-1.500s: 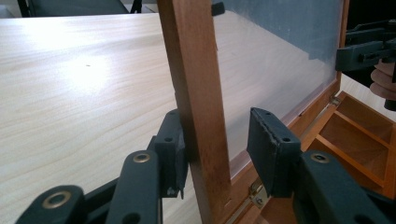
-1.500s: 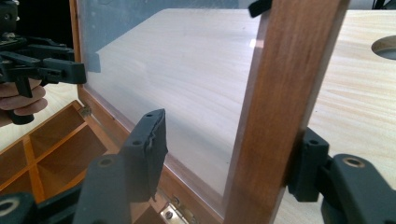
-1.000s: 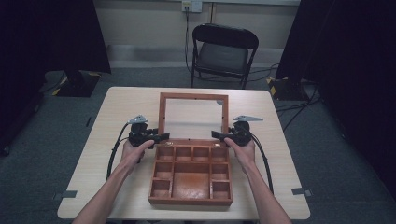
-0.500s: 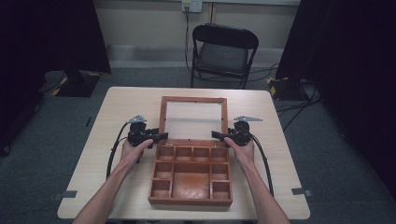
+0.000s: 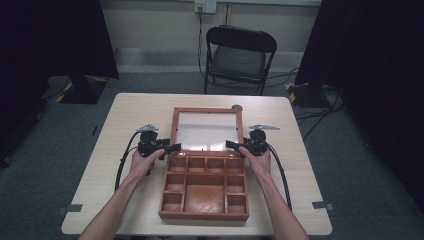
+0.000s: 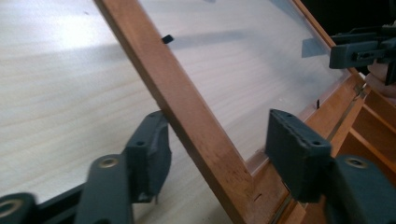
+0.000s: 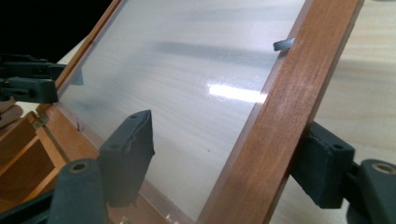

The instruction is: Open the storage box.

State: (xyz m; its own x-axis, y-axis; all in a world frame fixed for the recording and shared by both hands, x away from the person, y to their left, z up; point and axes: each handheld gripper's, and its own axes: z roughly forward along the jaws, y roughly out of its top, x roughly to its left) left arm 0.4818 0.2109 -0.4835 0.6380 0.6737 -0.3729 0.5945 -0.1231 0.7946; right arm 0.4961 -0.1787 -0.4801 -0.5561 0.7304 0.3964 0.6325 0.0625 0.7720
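Table [image 5: 125, 115], pale wood; folding chair [image 5: 239, 55] beyond it. Compartmented wooden box [image 5: 205, 187] sits centre, near the person's edge. Its glazed lid [image 5: 207, 131] is swung back, tilted away from the trays. Left gripper [image 5: 172, 147] and right gripper [image 5: 231, 145] each straddle one side rail of the lid frame, jaws spread with a gap showing, likely steadying both sides evenly.

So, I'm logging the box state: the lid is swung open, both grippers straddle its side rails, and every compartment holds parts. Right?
Not quite. The high view shows the compartments of the wooden box bare, with nothing in them. The rest stands: the lid is open, and the left gripper and right gripper each straddle a side rail.
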